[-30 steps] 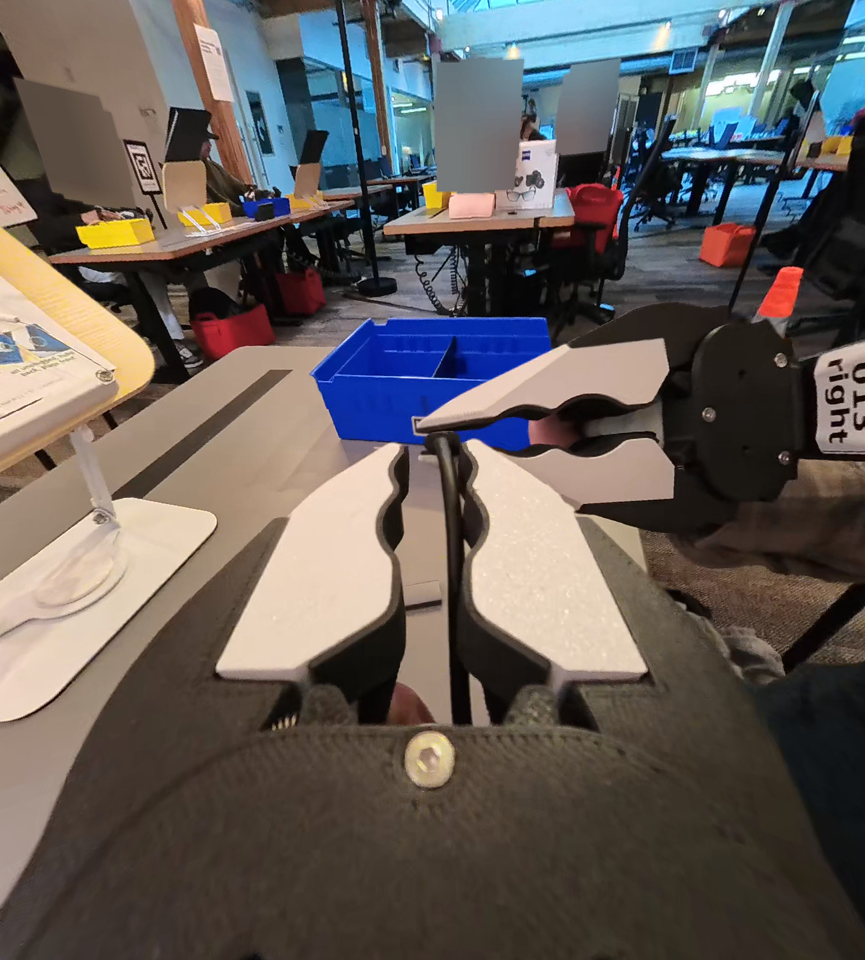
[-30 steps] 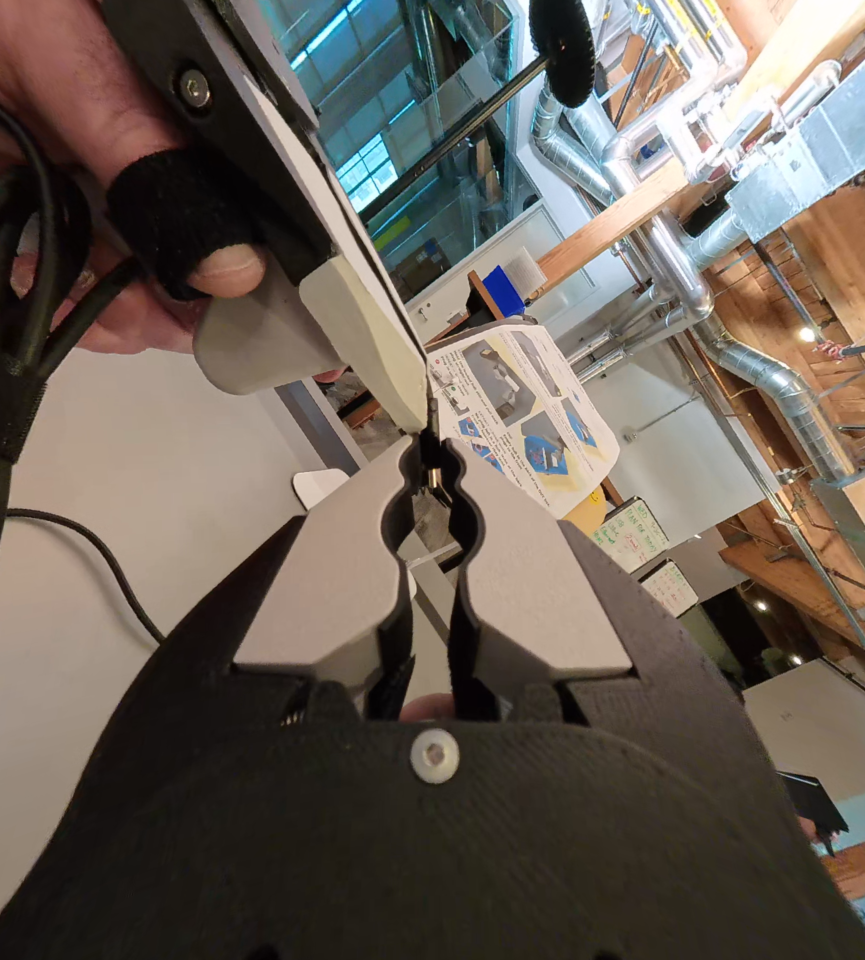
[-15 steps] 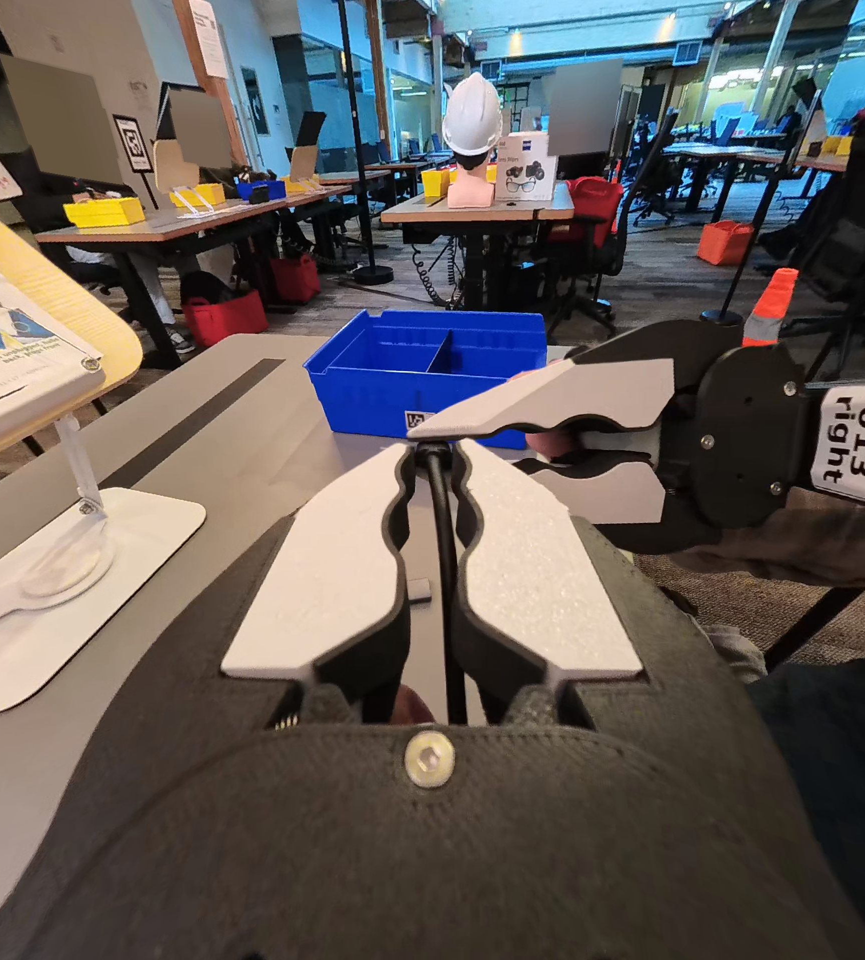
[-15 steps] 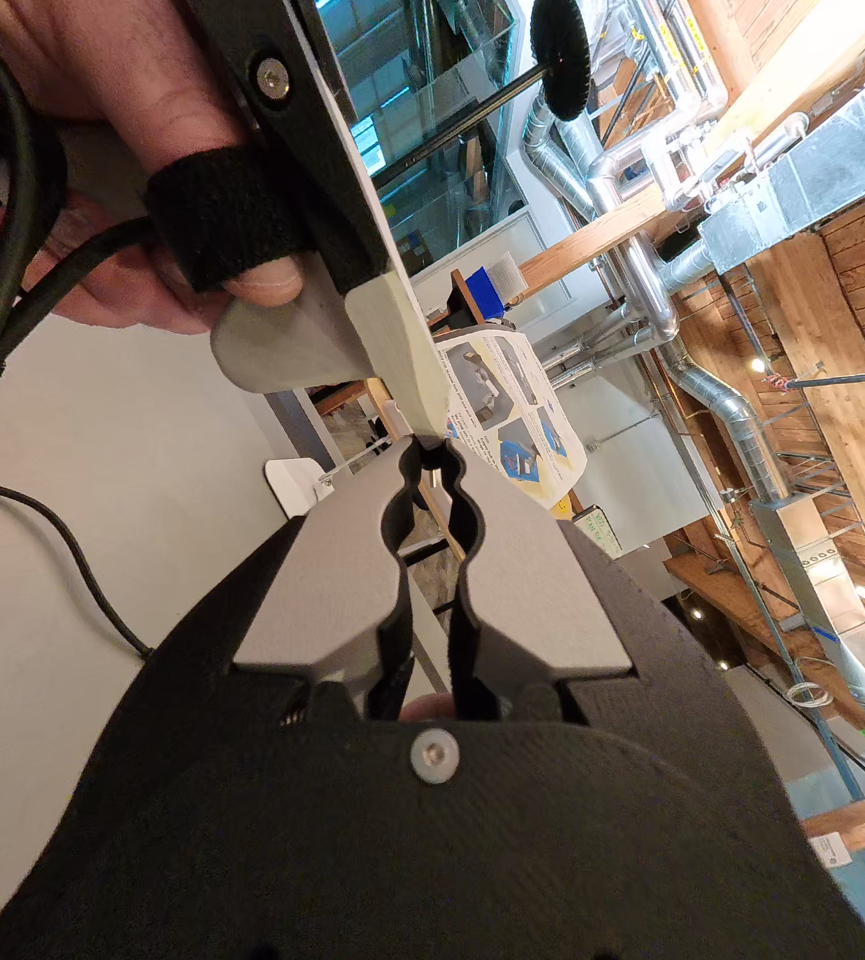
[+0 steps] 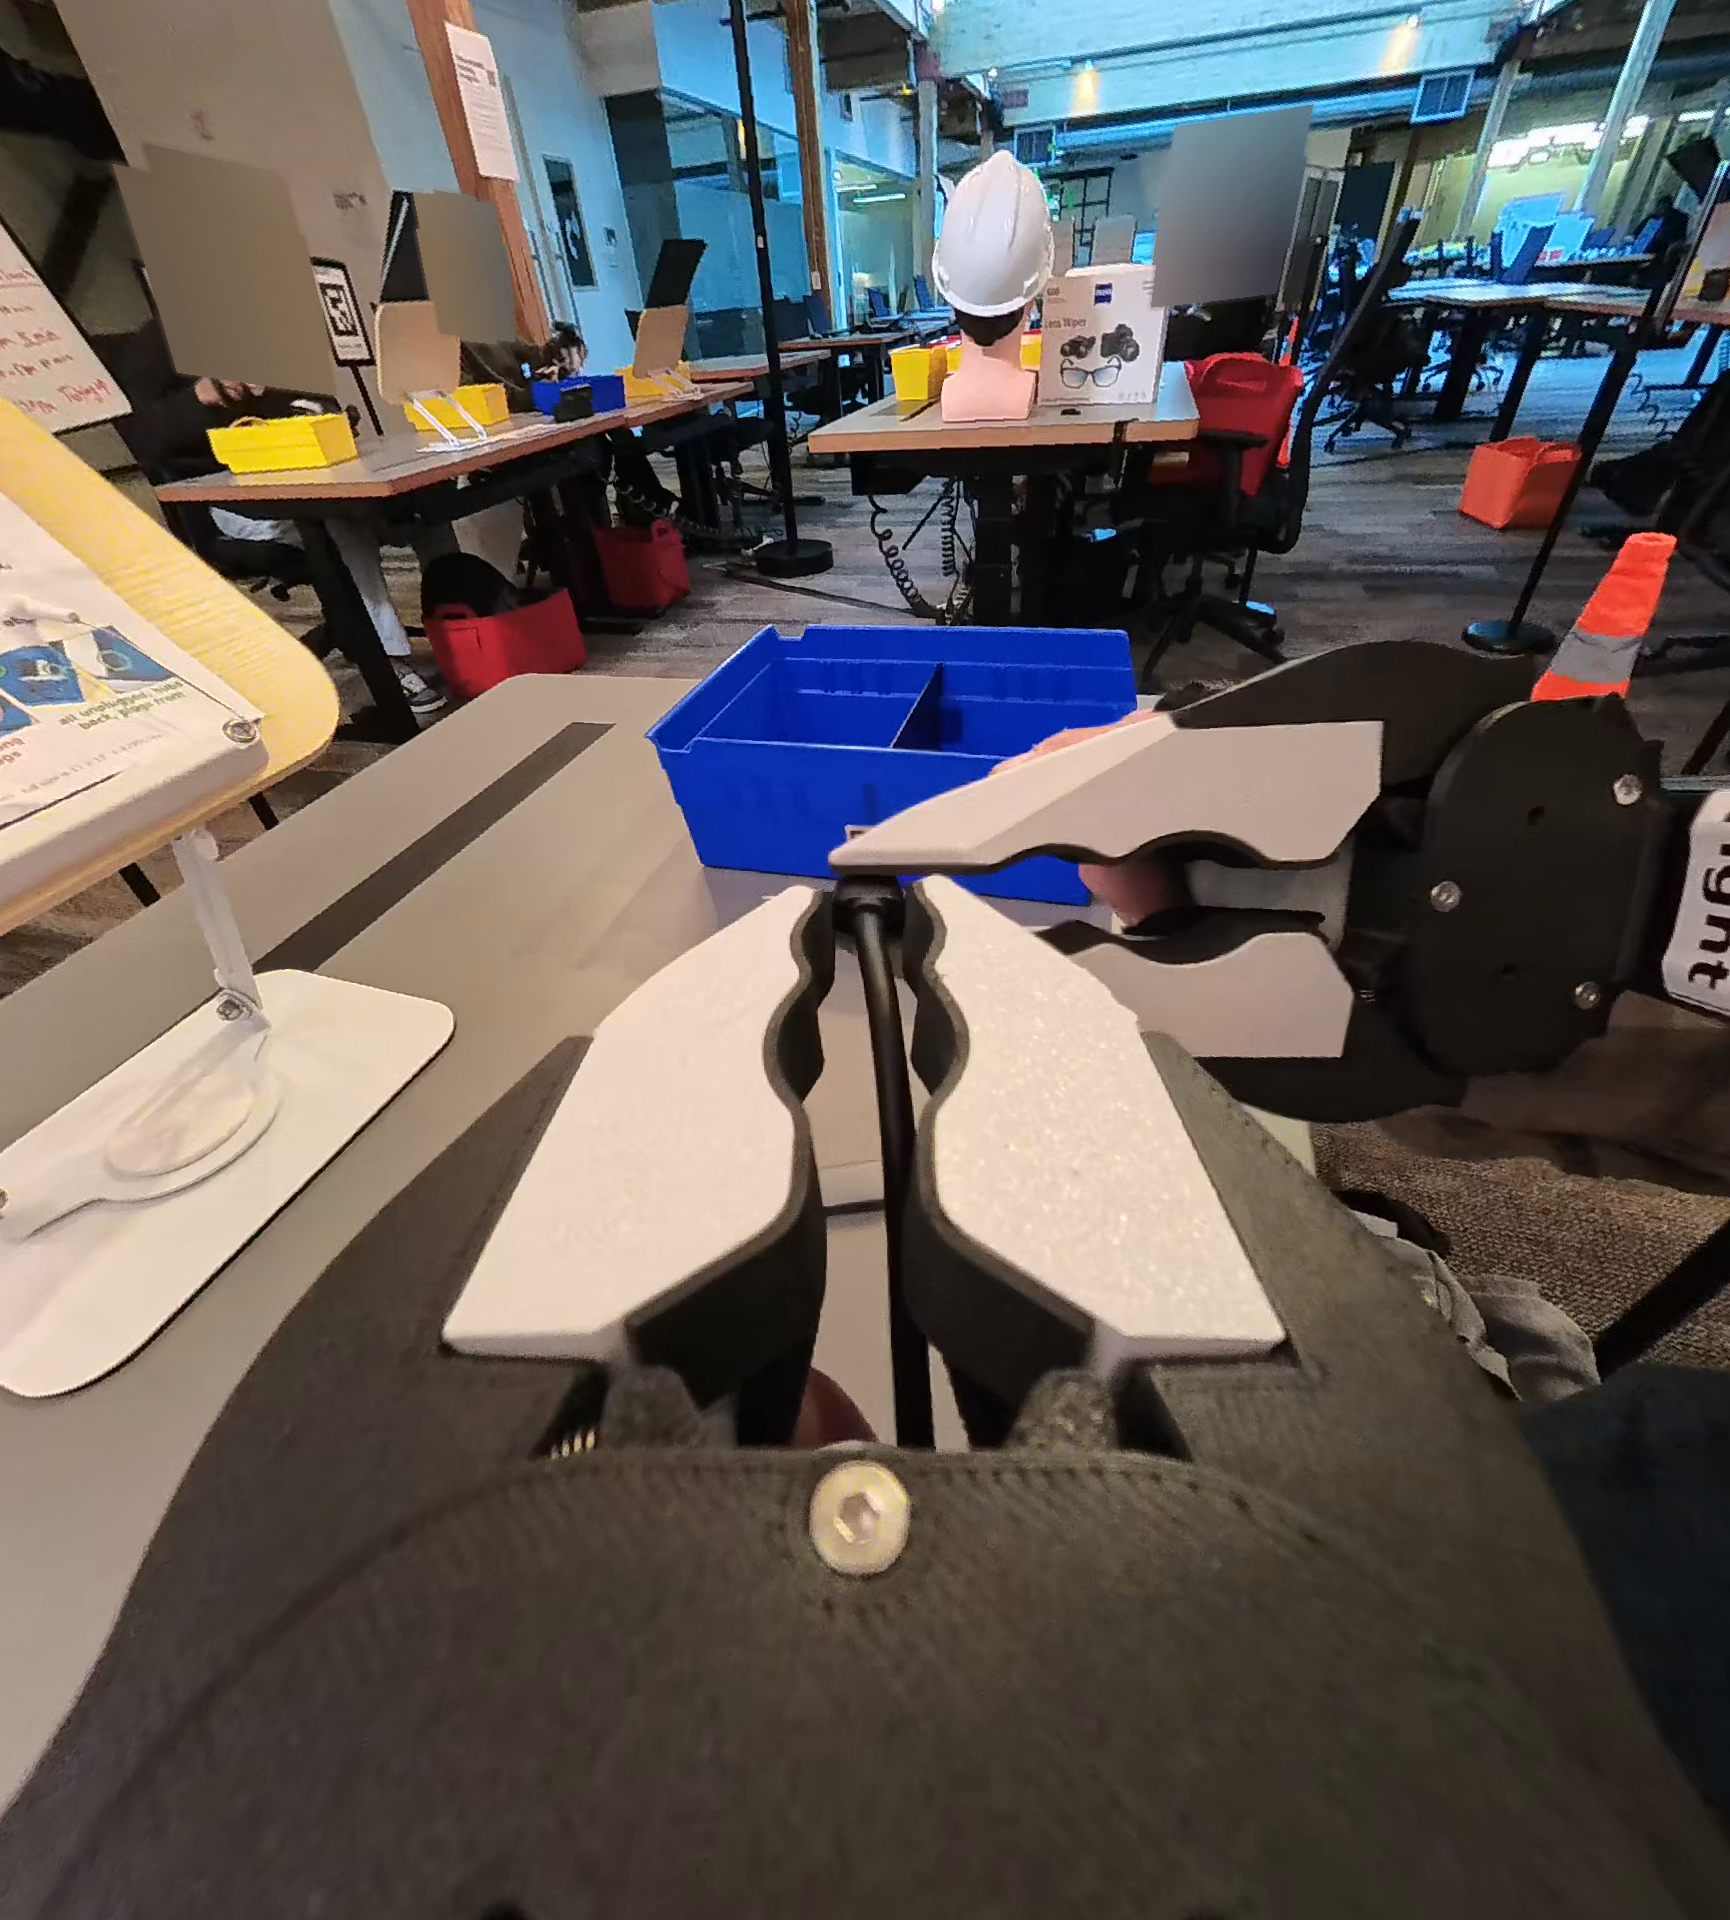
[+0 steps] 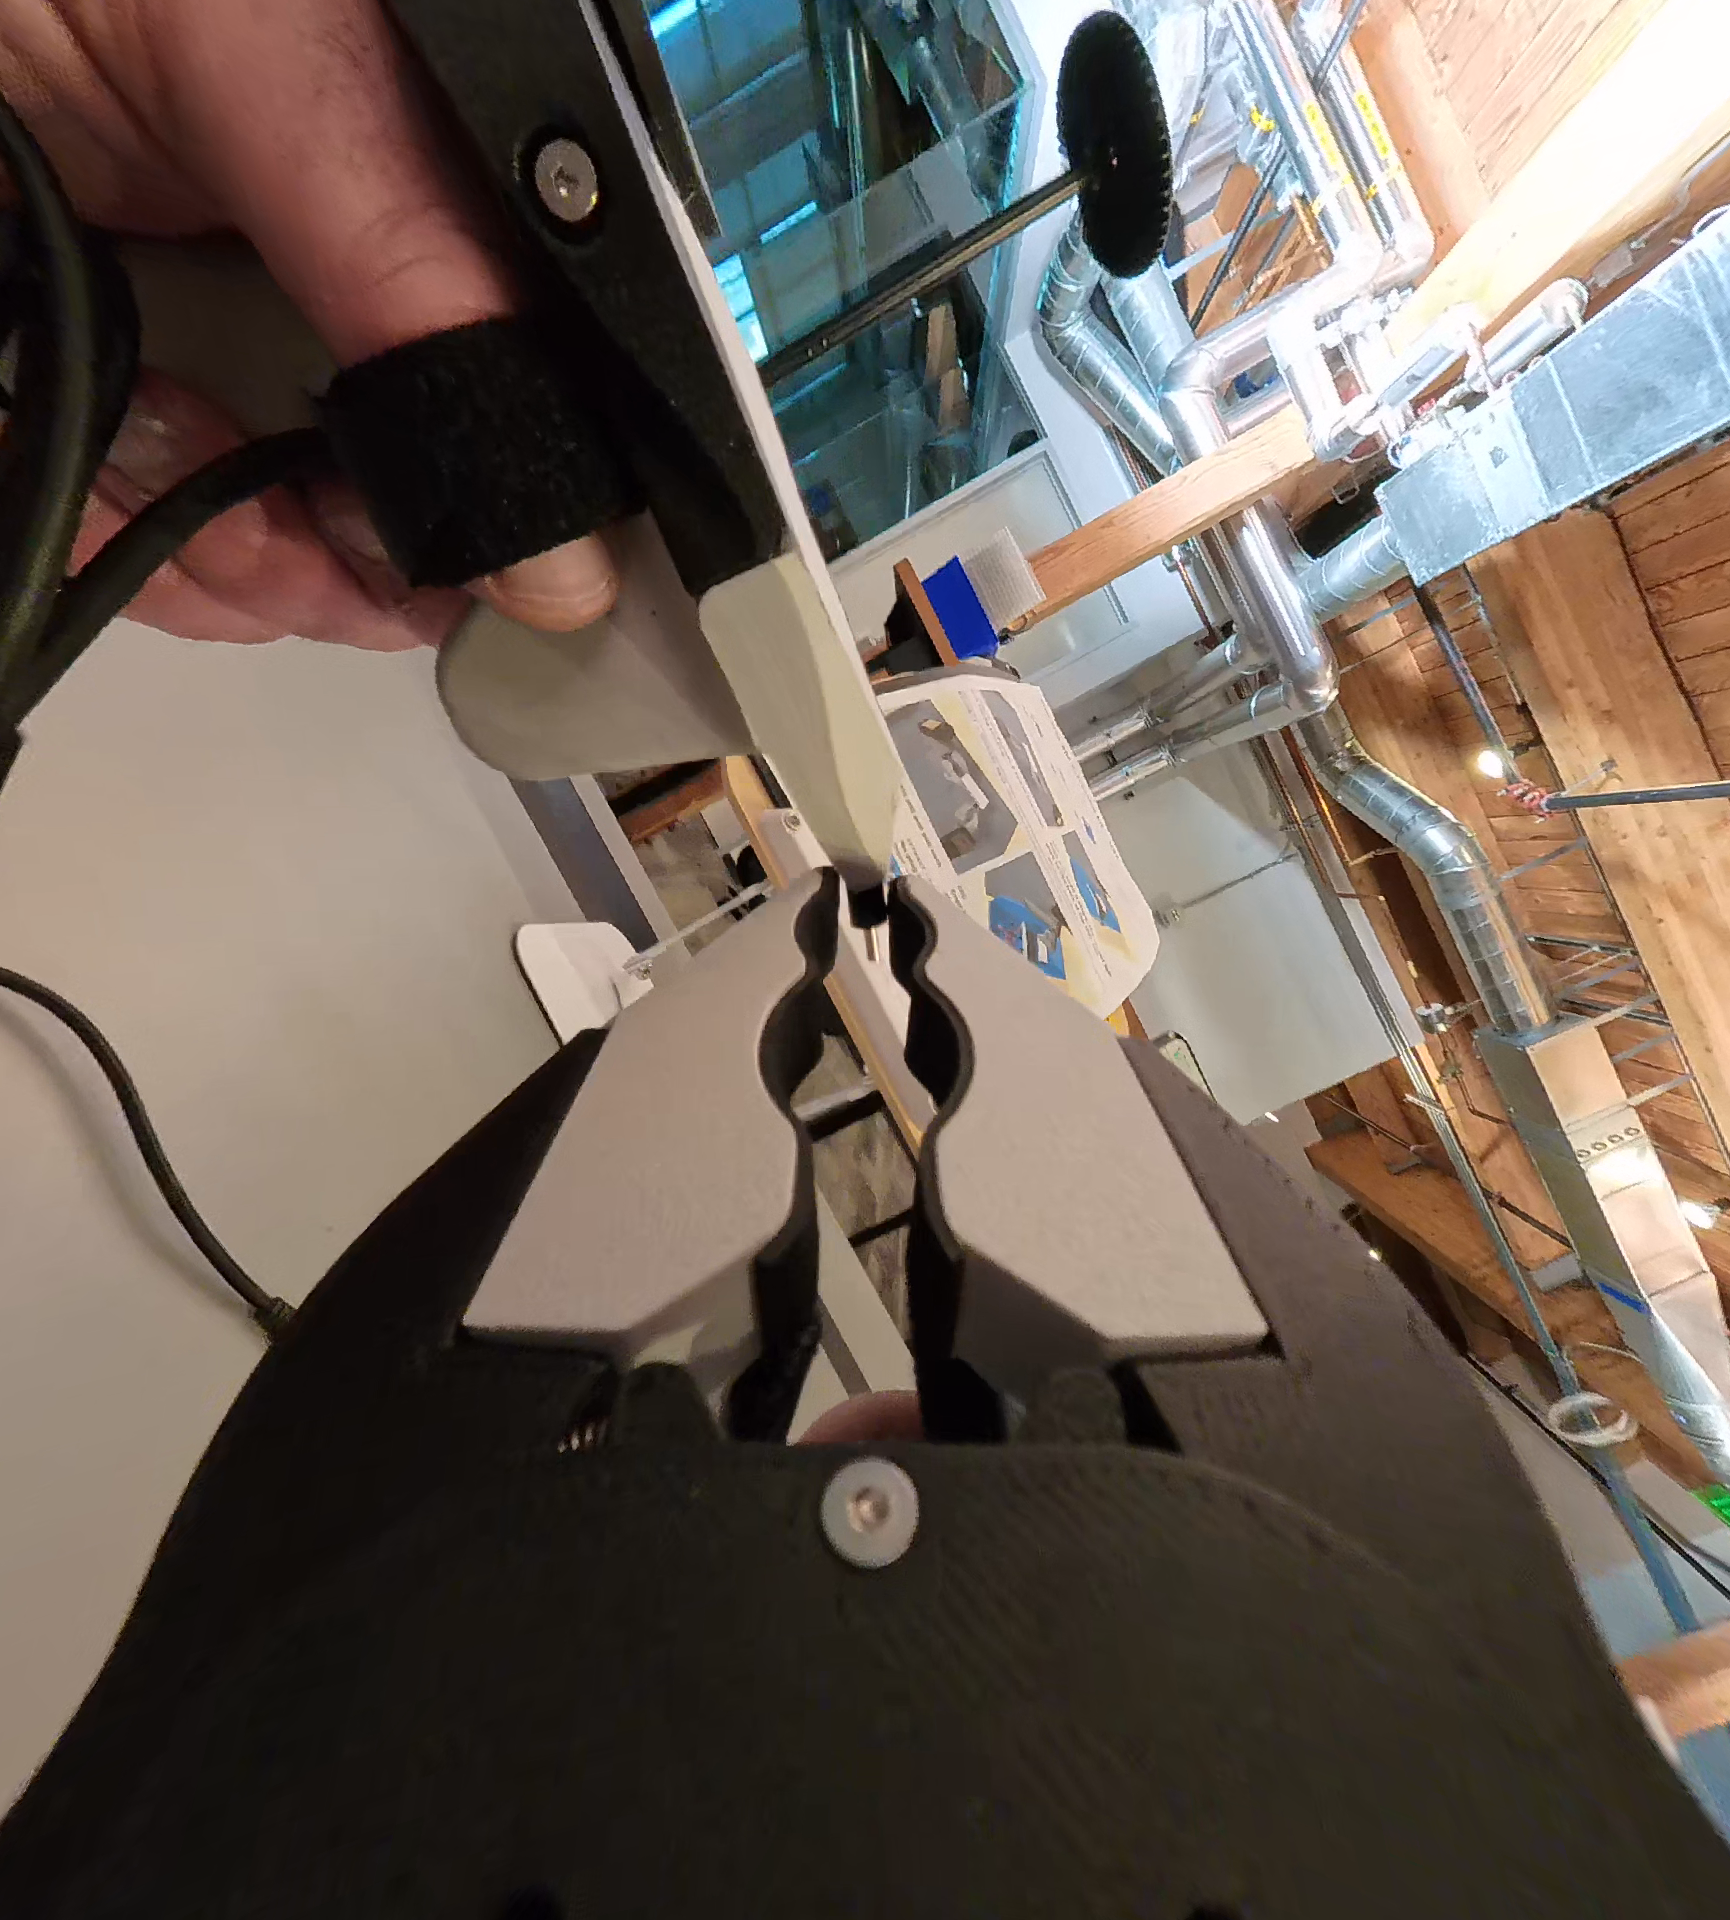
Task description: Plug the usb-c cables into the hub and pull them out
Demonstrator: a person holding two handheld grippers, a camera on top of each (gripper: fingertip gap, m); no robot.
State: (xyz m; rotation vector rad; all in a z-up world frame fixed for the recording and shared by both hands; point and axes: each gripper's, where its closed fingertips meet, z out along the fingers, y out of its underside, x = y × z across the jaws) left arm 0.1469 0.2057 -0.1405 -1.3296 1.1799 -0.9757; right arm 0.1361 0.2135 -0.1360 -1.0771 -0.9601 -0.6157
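USB-C cable, black, runs up between the fingers of the left tongs, which are clamped on it near its plug end above the grey counter. Left of them stands a tilted instruction board on a white base. Behind sits a blue bin. Right tongs come in sideways, tips closed around the small plug.

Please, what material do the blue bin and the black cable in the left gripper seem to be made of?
The blue bin looks like moulded hard plastic: uniform colour, slight gloss, thin ribbed walls. The black cable in the left gripper seems rubber or soft plastic, smooth and faintly shiny.
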